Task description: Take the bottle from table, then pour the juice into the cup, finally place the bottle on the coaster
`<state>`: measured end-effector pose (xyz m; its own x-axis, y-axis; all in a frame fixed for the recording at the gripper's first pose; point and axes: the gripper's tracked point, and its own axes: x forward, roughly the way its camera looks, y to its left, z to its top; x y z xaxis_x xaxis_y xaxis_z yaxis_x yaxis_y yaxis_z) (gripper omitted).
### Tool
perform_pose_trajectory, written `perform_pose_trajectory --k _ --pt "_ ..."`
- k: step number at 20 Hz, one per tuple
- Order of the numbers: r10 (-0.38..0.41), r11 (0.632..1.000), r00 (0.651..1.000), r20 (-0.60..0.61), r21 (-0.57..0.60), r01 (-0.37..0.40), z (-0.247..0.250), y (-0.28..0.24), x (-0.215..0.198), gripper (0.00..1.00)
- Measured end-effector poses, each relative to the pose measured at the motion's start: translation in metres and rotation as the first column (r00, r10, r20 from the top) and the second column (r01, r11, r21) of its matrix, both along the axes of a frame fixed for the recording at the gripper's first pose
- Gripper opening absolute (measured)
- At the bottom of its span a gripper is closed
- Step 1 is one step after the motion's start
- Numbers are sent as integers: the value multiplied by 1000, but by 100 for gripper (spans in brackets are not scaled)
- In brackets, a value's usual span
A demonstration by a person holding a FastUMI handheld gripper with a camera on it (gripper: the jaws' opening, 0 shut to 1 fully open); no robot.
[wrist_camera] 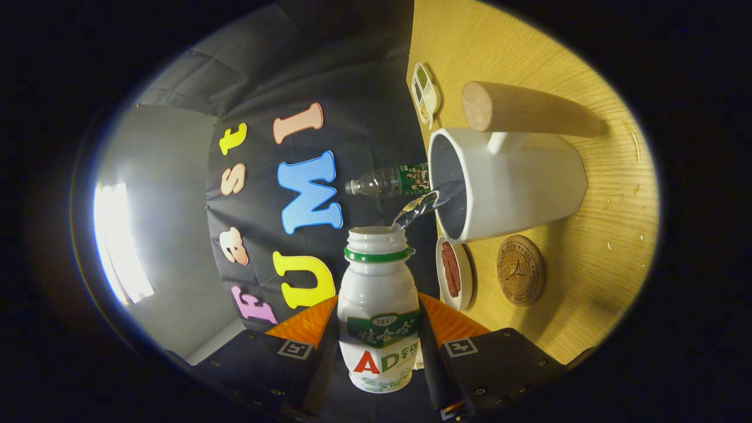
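Bottle (379, 311) between the fingers (305, 326), cup (505, 182) just beyond its mouth, coaster (520, 269) beside cup on surface (611, 235)

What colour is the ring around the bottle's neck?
Green, seen in the gripper view: ring on the bottle.

The claw (379, 346) is rolled hard onto its side, so the scene ahead of it stands turned sideways. Its two fingers (432, 346) are closed in, one pressing on each flank of the bottle (379, 305) held between them
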<state>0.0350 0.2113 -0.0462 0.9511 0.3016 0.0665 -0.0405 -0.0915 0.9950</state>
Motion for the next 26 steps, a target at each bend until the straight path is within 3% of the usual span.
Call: perform_pose_trajectory --k 26 --pt "-2 998 1000 29 70 0 4 11 4 66"
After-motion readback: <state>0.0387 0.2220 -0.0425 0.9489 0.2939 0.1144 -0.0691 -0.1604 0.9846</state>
